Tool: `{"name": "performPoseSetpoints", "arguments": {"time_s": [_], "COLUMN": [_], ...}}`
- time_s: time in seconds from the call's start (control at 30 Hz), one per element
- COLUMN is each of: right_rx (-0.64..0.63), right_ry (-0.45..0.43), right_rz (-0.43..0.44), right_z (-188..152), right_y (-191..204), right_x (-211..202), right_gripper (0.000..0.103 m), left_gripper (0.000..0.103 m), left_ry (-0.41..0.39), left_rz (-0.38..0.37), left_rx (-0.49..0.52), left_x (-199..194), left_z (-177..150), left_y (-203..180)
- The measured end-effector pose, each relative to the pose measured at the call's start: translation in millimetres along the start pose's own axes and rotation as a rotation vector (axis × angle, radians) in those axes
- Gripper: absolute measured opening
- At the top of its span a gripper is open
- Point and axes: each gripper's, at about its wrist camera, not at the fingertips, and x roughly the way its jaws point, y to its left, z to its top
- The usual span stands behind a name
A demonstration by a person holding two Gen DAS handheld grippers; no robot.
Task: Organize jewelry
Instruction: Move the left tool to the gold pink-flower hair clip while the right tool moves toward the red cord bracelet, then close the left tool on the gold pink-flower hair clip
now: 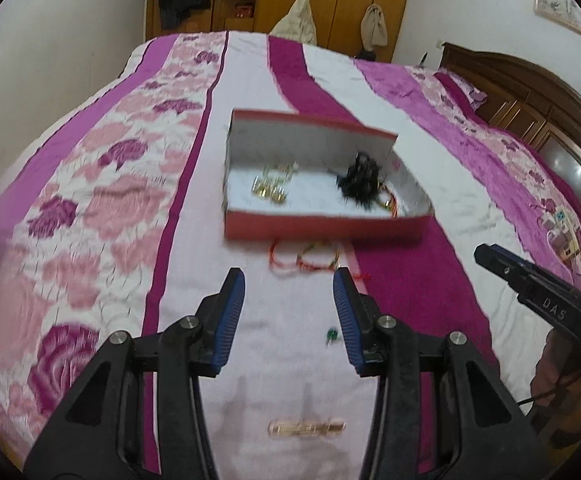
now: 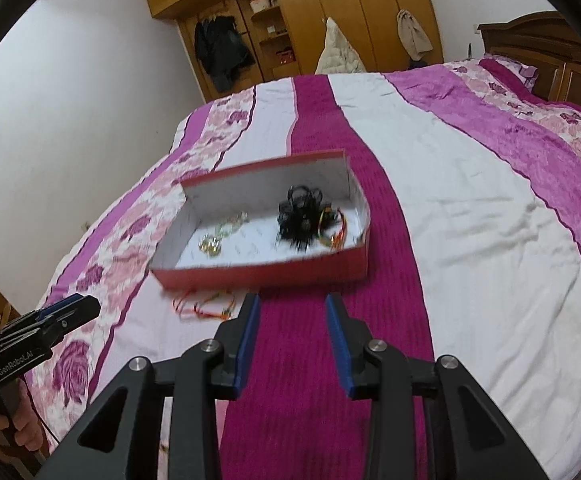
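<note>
While both grippers hover over a striped bedspread point(image 1: 430, 184), the left gripper point(image 1: 289, 280) and right gripper point(image 2: 290, 306) hold their jaws spread and empty. Red-and-green thread bracelets point(image 1: 310, 258) lie just outside a red box point(image 1: 322, 228) holding gold earrings point(image 1: 270, 192) and a black hair tie point(image 1: 360, 180).

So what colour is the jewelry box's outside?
Red outside, white inside; the jewelry box shows best in the right wrist view.

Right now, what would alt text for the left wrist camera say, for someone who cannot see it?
The open left gripper hovers over a pink striped bedspread, pointing at thread bracelets lying just before a red box that holds gold and black jewelry. A gold clip lies nearer the camera.
</note>
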Motion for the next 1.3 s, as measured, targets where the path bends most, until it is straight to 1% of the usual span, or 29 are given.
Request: {"name": "performPoseSetpoints", "arguments": {"time_s": [0.17, 0.27, 0.37, 0.53, 0.73, 0.83, 0.93, 1.0, 1.17, 1.27, 1.3], "right_rx": [-0.005, -0.01, -0.01, -0.004, 0.017, 0.021, 0.017, 0.017, 0.022, 0.024, 0.024], "right_ry": [0.026, 0.046, 0.067, 0.103, 0.138, 0.144, 0.147, 0.15, 0.159, 0.164, 0.164], "right_rz": [-0.005, -0.014, -0.02, -0.03, -0.038, -0.039, -0.04, -0.041, -0.047, -0.049, -0.051], "right_z": [-17, -25, -35, -49, -57, -58, -59, -60, -60, -60, -59], "right_y": [0, 1, -1, -4, -9, -10, -8, -8, -9, -9, -9], "right_x": [-7, -10, -12, -15, -12, -11, -10, -9, -7, -6, -6], "right_gripper": [0.038, 0.041, 0.043, 0.046, 0.048, 0.048, 0.048, 0.048, 0.048, 0.048, 0.048], "left_gripper": [0.038, 0.038, 0.041, 0.057, 0.068, 0.07, 0.071, 0.072, 0.071, 0.068, 0.062], "left_ry": [0.067, 0.1, 0.144, 0.204, 0.283, 0.331, 0.354, 0.343, 0.346, 0.332, 0.327], "left_rz": [-0.018, -0.029, -0.046, -0.055, -0.054, -0.057, -0.042, -0.02, -0.007, 0.005, 0.009], "left_rx": [-0.022, -0.025, -0.014, 0.037, 0.086, 0.114, 0.136, 0.147, 0.14, 0.153, 0.156], "left_x": [1, 1, 4, 8, 18, 26, 32, 35, 44, 45, 46], "left_z": [-20, -30, -40, -57, -76, -85, -92, -95, -100, -100, -99], "left_y": [3, 1, -3, -11, -17, -21, -24, -26, -26, -27, -28]}}
